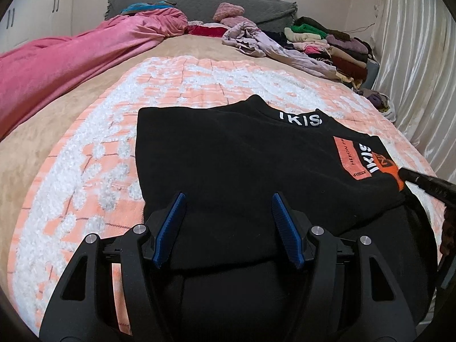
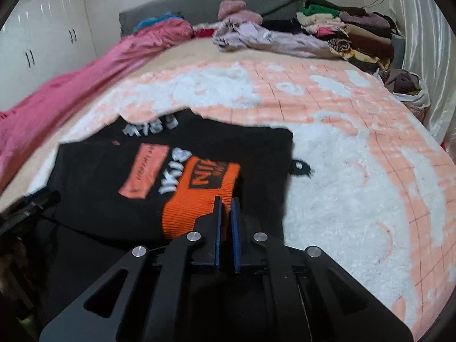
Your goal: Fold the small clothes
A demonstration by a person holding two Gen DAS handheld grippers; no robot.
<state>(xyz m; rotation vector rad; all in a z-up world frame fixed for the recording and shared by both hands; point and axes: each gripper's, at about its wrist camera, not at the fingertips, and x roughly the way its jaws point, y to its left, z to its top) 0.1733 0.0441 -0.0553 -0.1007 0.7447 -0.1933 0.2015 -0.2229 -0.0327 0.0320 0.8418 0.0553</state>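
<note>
A black sweater (image 1: pixel 228 156) with white lettering and orange patches lies partly folded on the orange-and-white blanket (image 1: pixel 99 156); it also shows in the right wrist view (image 2: pixel 99 171). My left gripper (image 1: pixel 226 199) is open just above the sweater's near part, nothing between its blue pads. My right gripper (image 2: pixel 225 202) is shut on the sweater's orange cuff (image 2: pixel 199 193), holding it over the sweater's front. The right gripper's tip (image 1: pixel 410 176) shows at the right edge of the left wrist view.
A pink blanket (image 1: pixel 57 62) lies along the bed's left side. A pile of loose clothes (image 1: pixel 270 42) and stacks of folded clothes (image 1: pixel 342 45) sit at the far right by the curtain (image 1: pixel 413 71). A grey headboard (image 1: pixel 199 2) stands at the back.
</note>
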